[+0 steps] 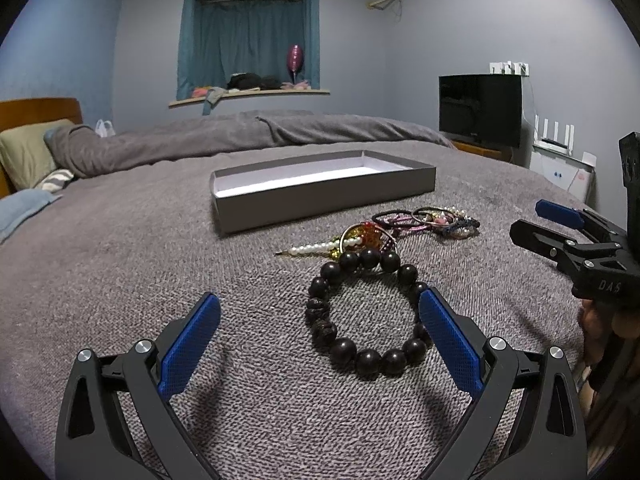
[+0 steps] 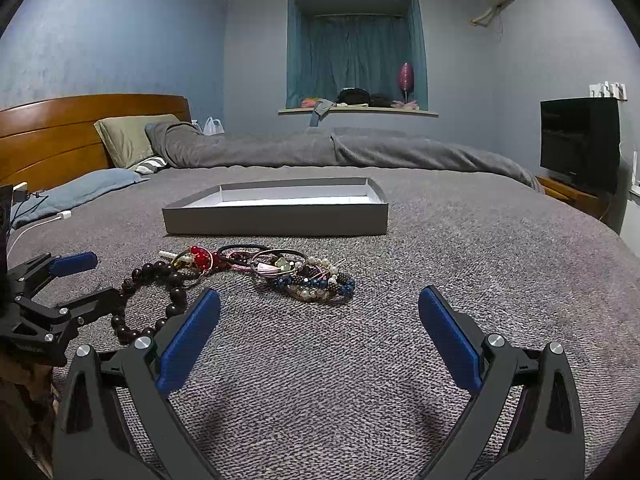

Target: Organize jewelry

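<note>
Left wrist view: left gripper [image 1: 320,332] gapes wide and empty, dark bead bracelet [image 1: 366,312] lying just ahead, beside its right finger; closing there could push it into the jewelry pile [image 1: 432,220].

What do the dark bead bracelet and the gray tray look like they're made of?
Dark bead bracelet: probably polished wood, deep brown with a soft sheen; a few beads look carved. Gray tray: likely cardboard, with thin matte walls, sharp folded corners and a white inside.
</note>
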`<move>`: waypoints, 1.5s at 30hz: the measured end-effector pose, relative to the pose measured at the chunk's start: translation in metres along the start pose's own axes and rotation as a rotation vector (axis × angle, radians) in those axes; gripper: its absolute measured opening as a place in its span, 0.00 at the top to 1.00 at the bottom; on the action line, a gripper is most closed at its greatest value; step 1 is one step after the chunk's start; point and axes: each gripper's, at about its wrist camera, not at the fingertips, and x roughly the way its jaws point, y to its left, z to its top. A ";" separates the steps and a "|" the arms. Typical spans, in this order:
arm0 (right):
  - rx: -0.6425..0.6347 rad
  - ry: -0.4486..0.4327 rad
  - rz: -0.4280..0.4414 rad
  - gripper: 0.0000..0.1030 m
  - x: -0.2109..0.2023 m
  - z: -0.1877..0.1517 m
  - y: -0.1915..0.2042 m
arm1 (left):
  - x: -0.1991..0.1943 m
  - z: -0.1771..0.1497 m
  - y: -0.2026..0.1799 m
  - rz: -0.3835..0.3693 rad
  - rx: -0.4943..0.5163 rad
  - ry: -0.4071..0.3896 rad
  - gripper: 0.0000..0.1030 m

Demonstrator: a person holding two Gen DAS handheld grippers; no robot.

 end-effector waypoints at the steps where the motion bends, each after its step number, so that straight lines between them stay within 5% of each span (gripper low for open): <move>1: 0.000 0.000 0.000 0.05 0.000 0.000 0.000 | 0.000 0.000 0.000 0.000 0.001 0.001 0.04; 15: 0.002 0.012 0.002 0.05 0.002 0.001 -0.001 | 0.003 0.001 0.004 -0.010 -0.023 0.013 0.04; 22: 0.014 0.054 0.014 0.06 0.008 0.005 -0.006 | 0.012 0.004 0.016 0.007 -0.056 0.090 0.07; 29: 0.025 0.070 0.019 0.06 0.011 0.007 -0.008 | 0.023 -0.001 0.016 0.003 -0.039 0.184 0.26; 36: 0.010 0.107 0.036 0.06 0.020 0.022 -0.007 | 0.021 0.000 0.014 0.024 -0.008 0.181 0.64; 45: -0.086 0.222 0.124 0.19 0.052 0.039 0.010 | 0.030 0.006 0.012 0.022 0.029 0.212 0.66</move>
